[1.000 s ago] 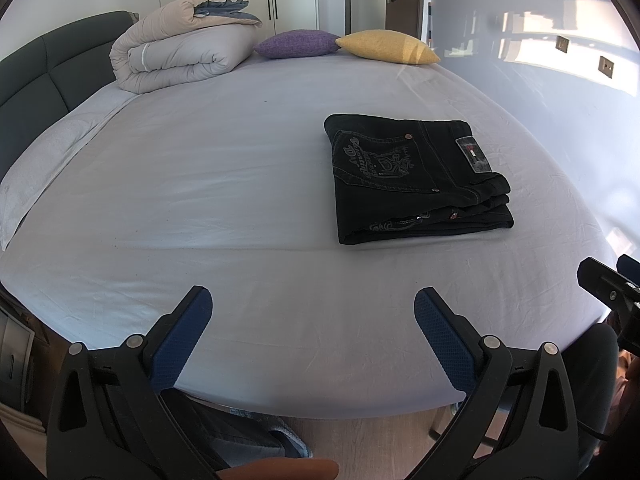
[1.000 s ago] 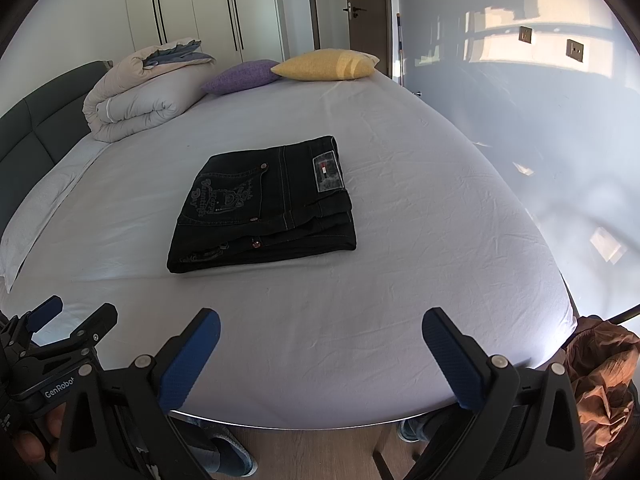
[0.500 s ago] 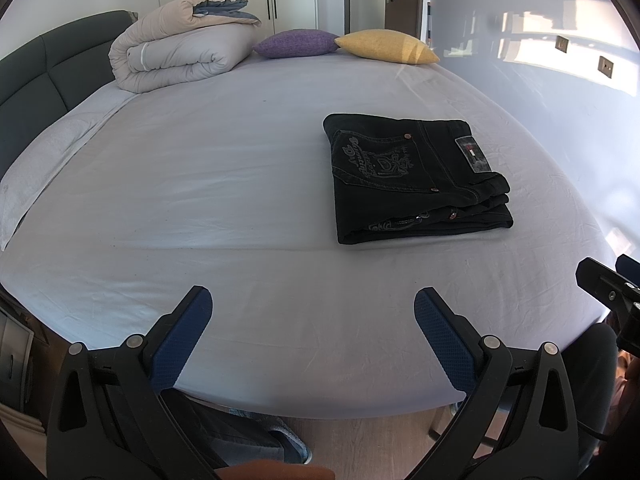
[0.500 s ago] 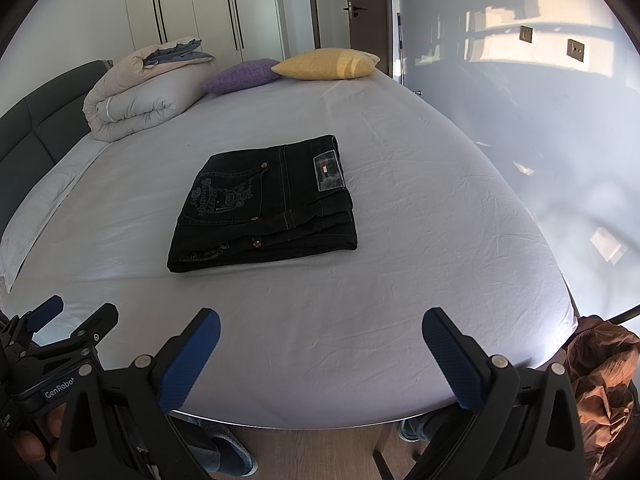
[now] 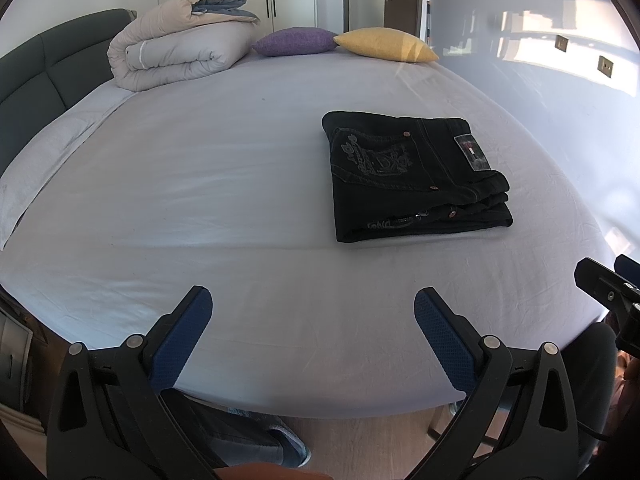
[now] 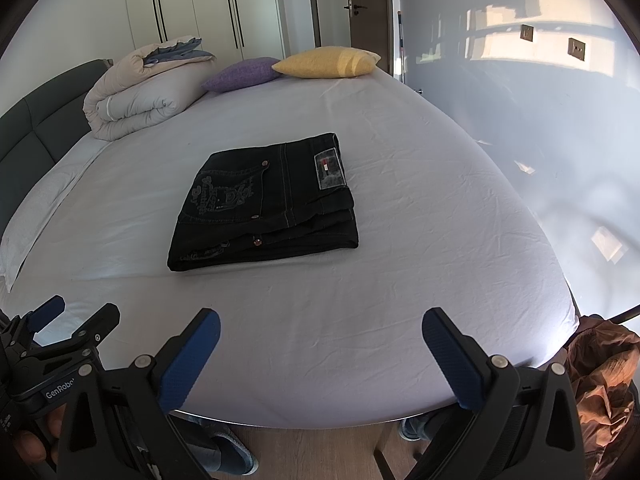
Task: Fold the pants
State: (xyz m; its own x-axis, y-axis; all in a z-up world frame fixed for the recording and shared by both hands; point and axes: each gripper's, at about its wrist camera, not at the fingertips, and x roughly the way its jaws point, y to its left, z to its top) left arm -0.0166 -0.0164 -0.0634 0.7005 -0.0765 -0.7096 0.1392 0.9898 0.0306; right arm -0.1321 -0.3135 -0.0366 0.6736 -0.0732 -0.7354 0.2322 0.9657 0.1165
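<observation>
One pair of black pants point(image 5: 412, 176) lay on the bed point(image 5: 200, 184), folded into a compact rectangular stack with an embroidered back pocket and a brand patch facing up. Two cushions sat at the far edge of the mattress, one purple cushion point(image 5: 294, 41) and one yellow cushion point(image 5: 386, 44), touching each other. One rolled duvet point(image 5: 180, 58) rested beside them, against the dark headboard point(image 5: 40, 68).

Two grippers were in view. The left gripper point(image 5: 312, 320) hung over the near edge of the bed, its blue-padded fingers spread wide and holding nothing; the pants lay ahead of it and off to its right, well apart. The right gripper point(image 6: 320, 344) was likewise splayed and empty at the near edge, and the pants point(image 6: 264, 204) lay ahead of it, slightly to its left, with bare sheet between.
</observation>
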